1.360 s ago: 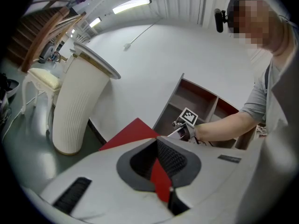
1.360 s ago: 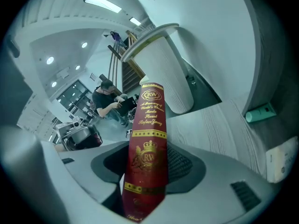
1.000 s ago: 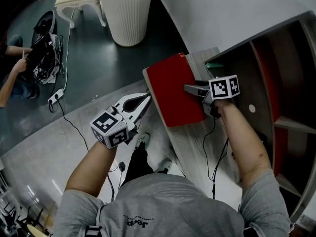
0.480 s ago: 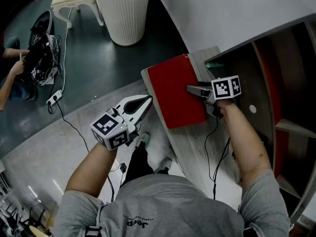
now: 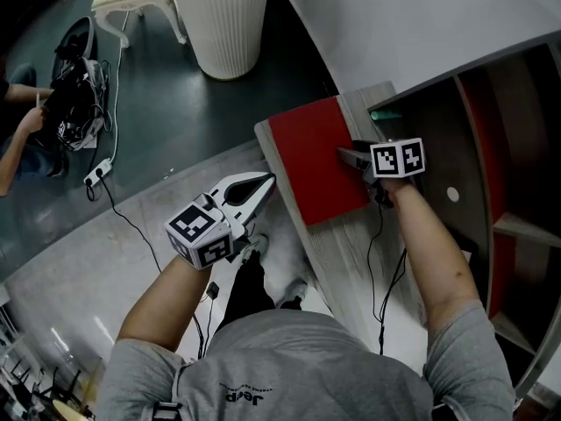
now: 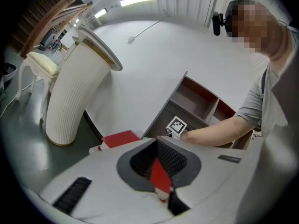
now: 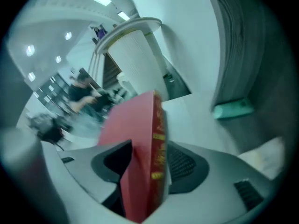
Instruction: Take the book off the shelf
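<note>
Book (image 5: 317, 160), red, one item: lies flat on the wood-grain surface (image 5: 337, 253) in front of the shelf (image 5: 473, 121), clear of its compartments. Change noted: over the last second it has settled a little further onto the surface, with less of it hanging past the left edge. Your right tool (image 5: 346, 156) is letting go. Its jaws are opening with the book's right edge still between them, and the right gripper view shows a dark gap at one pad, so the pinch reads as released. Meaning for the task: the book looks to be off the shelf and set down, and what likely remains is for you to draw the right tool back off the cover. Your left tool (image 5: 261, 182) has its jaws pressed together at the tips and carries nothing. It hangs just beside the surface's left edge and near the book, touching neither. Arm pose: your right forearm reaches forward along the surface, marker cube uppermost. Your left forearm angles forward and inward above the floor, its tool tip aimed at the book.
</note>
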`<move>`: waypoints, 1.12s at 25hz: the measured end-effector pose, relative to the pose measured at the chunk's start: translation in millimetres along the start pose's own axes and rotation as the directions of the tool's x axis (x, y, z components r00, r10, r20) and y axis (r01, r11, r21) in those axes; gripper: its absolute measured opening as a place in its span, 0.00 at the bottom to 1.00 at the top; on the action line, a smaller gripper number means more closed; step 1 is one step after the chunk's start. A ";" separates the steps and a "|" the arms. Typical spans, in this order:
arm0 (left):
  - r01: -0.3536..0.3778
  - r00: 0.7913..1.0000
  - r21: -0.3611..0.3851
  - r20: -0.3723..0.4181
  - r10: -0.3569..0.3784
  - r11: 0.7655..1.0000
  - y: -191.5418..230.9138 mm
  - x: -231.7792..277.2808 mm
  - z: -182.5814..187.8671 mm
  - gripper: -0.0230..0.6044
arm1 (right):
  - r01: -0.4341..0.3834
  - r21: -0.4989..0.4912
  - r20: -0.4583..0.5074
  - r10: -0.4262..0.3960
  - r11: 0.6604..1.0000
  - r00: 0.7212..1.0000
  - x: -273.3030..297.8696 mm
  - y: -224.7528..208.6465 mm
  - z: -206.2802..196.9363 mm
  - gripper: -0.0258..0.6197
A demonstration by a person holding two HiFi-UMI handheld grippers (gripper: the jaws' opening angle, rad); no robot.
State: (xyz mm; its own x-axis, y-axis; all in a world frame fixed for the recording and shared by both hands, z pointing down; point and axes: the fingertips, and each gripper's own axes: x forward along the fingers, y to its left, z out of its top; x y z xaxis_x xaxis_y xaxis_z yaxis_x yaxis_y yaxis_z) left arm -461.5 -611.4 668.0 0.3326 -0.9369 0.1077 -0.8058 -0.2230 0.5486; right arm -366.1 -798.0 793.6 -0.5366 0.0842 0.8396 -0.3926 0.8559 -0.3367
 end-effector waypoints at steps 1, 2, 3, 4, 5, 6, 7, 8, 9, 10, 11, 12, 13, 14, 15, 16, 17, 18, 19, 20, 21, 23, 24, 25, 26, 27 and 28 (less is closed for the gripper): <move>-0.001 1.000 -0.001 -0.001 0.001 1.000 0.5 -0.3 -1.0 0.06 | 0.118 -0.107 0.006 -0.118 0.987 0.993 1.6 -10.4 1.3 0.38; 0.000 1.000 -0.003 -0.002 0.000 1.000 0.7 -0.7 -2.3 0.06 | 0.207 -0.214 0.024 -0.207 0.955 0.978 2.3 -15.3 4.1 0.46; 0.001 1.000 -0.006 -0.003 -0.001 1.000 0.8 -1.3 -3.7 0.06 | 0.253 -0.283 0.042 -0.252 0.925 0.967 2.6 -14.8 7.0 0.45; 0.002 1.000 -0.008 -0.004 -0.002 1.000 0.7 -2.3 -4.9 0.06 | 0.270 -0.313 0.053 -0.268 0.910 0.962 2.9 -12.1 8.7 0.39; 0.003 1.000 -0.008 -0.005 -0.003 1.000 0.7 -3.8 -5.9 0.06 | 0.274 -0.323 0.057 -0.270 0.906 0.961 3.2 -9.4 9.3 0.38; 0.003 1.000 -0.007 -0.006 -0.003 1.000 0.7 -5.4 -6.7 0.06 | 0.272 -0.322 0.057 -0.268 0.907 0.962 3.4 -7.8 9.0 0.38; 0.003 1.000 -0.007 -0.006 -0.003 1.000 0.5 -6.8 -7.4 0.06 | 0.269 -0.313 0.056 -0.265 0.911 0.963 3.3 -7.3 8.2 0.39; 0.003 1.000 -0.008 -0.006 -0.003 1.000 0.3 -7.7 -7.9 0.06 | 0.266 -0.301 0.053 -0.262 0.916 0.964 3.1 -7.7 7.0 0.39; 0.003 1.000 -0.010 -0.006 -0.003 1.000 0.2 -8.2 -8.2 0.06 | 0.265 -0.289 0.052 -0.262 0.920 0.964 2.8 -8.5 6.1 0.39; 0.001 1.000 -0.012 -0.007 -0.001 1.000 0.2 -8.5 -8.2 0.06 | 0.268 -0.283 0.051 -0.264 0.921 0.963 2.5 -9.1 5.5 0.39; 0.000 1.000 -0.013 -0.007 -0.001 1.000 0.3 -9.1 -8.2 0.06 | 0.273 -0.282 0.051 -0.270 0.920 0.962 2.3 -9.4 5.2 0.39; 0.003 1.000 -0.012 -0.006 -0.003 1.000 0.1 -9.9 -8.5 0.06 | 0.279 -0.283 0.052 -0.275 0.918 0.960 2.3 -9.1 5.1 0.39; 0.005 1.000 -0.012 -0.004 -0.005 1.000 0.0 -10.9 -8.5 0.06 | 0.284 -0.284 0.054 -0.280 0.916 0.958 2.4 -8.6 5.3 0.38; 0.004 1.000 -0.013 -0.003 -0.004 1.000 0.2 -12.0 -7.9 0.06 | 0.288 -0.283 0.056 -0.284 0.915 0.957 2.4 -7.9 5.6 0.38; 0.004 1.000 -0.011 -0.002 -0.004 1.000 0.3 -13.0 -7.1 0.06 | 0.292 -0.281 0.058 -0.287 0.914 0.956 2.3 -7.3 5.9 0.39; 0.008 1.000 -0.007 -0.003 -0.008 1.000 -0.4 -13.7 -6.5 0.06 | 0.297 -0.277 0.061 -0.291 0.914 0.955 1.8 -7.0 6.3 0.39; 0.015 1.000 -0.004 -0.003 -0.015 1.000 -1.5 -14.3 -5.9 0.06 | 0.302 -0.274 0.065 -0.296 0.913 0.953 0.9 -6.7 6.9 0.38; 0.022 1.000 -0.003 -0.005 -0.022 1.000 -2.8 -14.8 -4.9 0.06 | 0.308 -0.274 0.070 -0.300 0.911 0.951 -0.3 -6.0 8.1 0.38; 0.025 1.000 -0.004 -0.009 -0.026 1.000 -4.2 -15.4 -3.3 0.06 | 0.312 -0.277 0.078 -0.303 0.909 0.950 -1.8 -4.5 9.9 0.38; 0.023 1.000 -0.006 -0.013 -0.023 1.000 -5.2 -16.0 -1.0 0.06 | 0.315 -0.278 0.090 -0.302 0.908 0.949 -3.8 -2.2 12.0 0.34; 0.015 1.000 -0.009 -0.013 -0.015 1.000 -5.5 -16.5 1.5 0.06 | 0.315 -0.278 0.103 -0.298 0.908 0.949 -6.3 0.7 14.2 0.32; 0.010 1.000 -0.006 -0.010 -0.010 1.000 -6.5 -17.2 5.0 0.06 | 0.312 -0.269 0.133 -0.286 0.911 0.949 -12.7 7.3 18.5 0.29; 0.016 1.000 0.001 -0.008 -0.016 1.000 -8.0 -17.4 6.1 0.06 | 0.310 -0.264 0.147 -0.279 0.913 0.949 -16.4 11.0 20.2 0.28; 0.024 1.000 0.007 -0.006 -0.024 1.000 -9.7 -17.4 6.3 0.06 | 0.306 -0.260 0.160 -0.272 0.916 0.949 -20.0 14.6 21.4 0.27; 0.032 0.999 0.011 -0.005 -0.032 0.999 -11.6 -17.0 5.7 0.06 | 0.301 -0.258 0.171 -0.263 0.918 0.949 -23.4 17.8 22.0 0.26; 0.039 0.999 0.013 -0.006 -0.039 0.999 -13.2 -15.2 4.7 0.06 | 0.295 -0.255 0.182 -0.254 0.921 0.950 -26.2 19.6 22.3 0.25; 0.043 0.999 0.015 -0.008 -0.043 0.999 -14.3 -12.0 4.1 0.06 | 0.290 -0.250 0.195 -0.246 0.924 0.950 -28.8 19.9 22.6 0.24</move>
State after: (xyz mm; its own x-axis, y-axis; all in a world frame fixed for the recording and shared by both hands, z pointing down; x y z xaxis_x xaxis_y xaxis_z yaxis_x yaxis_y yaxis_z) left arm -456.0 -598.1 655.5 0.3712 -0.9241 0.0908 -0.7980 -0.2674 0.5401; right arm -375.4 -794.9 753.1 -0.5584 -0.2297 0.7971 -0.3317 0.9426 0.0392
